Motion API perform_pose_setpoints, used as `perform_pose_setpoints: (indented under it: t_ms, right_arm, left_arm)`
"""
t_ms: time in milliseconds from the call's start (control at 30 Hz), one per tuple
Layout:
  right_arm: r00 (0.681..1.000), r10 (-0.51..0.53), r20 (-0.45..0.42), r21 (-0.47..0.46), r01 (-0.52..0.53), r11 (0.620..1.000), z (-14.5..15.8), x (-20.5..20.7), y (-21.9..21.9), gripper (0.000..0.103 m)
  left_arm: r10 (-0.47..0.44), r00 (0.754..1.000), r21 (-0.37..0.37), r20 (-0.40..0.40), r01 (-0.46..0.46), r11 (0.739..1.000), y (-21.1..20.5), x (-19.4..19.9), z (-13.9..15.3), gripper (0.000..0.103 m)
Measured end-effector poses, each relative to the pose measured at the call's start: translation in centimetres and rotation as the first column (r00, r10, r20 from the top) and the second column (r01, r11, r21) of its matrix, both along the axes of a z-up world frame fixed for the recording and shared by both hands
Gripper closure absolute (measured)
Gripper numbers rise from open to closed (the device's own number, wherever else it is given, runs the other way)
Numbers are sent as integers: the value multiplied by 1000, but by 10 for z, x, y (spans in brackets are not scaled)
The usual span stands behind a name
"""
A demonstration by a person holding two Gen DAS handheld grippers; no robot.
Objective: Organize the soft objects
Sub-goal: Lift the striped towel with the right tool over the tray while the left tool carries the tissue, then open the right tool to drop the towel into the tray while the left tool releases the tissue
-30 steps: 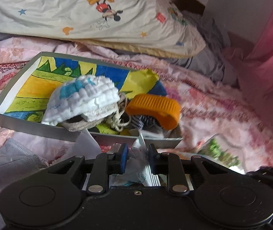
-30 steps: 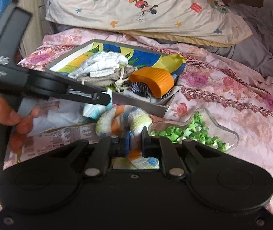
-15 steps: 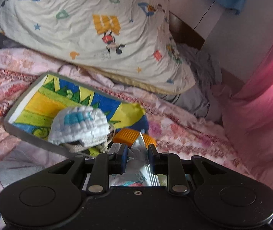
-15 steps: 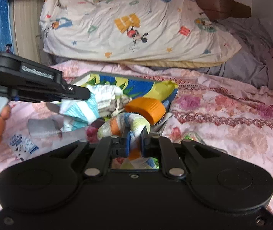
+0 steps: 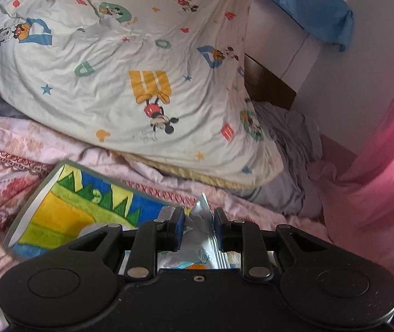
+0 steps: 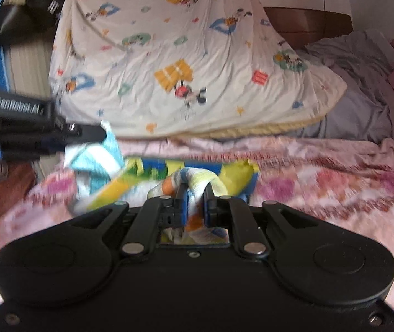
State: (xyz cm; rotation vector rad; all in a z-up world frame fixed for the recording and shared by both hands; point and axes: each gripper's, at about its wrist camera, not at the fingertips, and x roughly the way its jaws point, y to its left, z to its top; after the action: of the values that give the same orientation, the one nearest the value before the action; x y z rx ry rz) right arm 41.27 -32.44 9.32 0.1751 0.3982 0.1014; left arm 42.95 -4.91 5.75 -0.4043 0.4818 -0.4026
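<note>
Lifting clear of the bed, the left claw (image 5: pixel 195 228) stays clamped on a crinkled packet (image 5: pixel 201 238) while the right claw (image 6: pixel 195 207), nearly closed, carries a striped cloth roll (image 6: pixel 190 179) above the colourful tray (image 5: pixel 66 207), both seemingly bound for sorting.

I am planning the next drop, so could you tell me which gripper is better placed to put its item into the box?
Probably right: the right gripper holds its striped cloth directly before the box; the left gripper, holding a packet, faces its far corner.
</note>
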Motion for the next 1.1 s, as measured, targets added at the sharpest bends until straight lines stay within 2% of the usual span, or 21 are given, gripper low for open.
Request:
perform_pose_setpoints:
  t_ms: [167, 400, 567, 700, 833, 1100]
  right_arm:
    - [999, -36, 10, 135, 35, 990, -10, 46, -11, 98]
    - [996, -91, -13, 324, 90, 942, -40, 84, -30, 98]
    - [992, -113, -56, 401, 125, 907, -62, 95, -44, 98]
    - [988, -115, -106, 401, 149, 904, -74, 94, -39, 98]
    - [977, -110, -182, 388, 174, 905, -95, 111, -36, 98]
    - [955, -99, -281, 379, 205, 903, -123, 129, -29, 98]
  left_arm:
    - [28, 1000, -52, -9, -28, 998, -1, 37, -19, 79]
    - [40, 996, -124, -75, -49, 991, -9, 75, -60, 78]
    - [41, 992, -107, -118, -54, 993, -18, 88, -88, 78]
    - [34, 988, -70, -149, -45, 997, -22, 94, -107, 78]
    - [30, 984, -57, -173, -41, 998, -22, 98, -125, 78]
    - [6, 987, -41, -159, -12, 999, -27, 97, -132, 77]
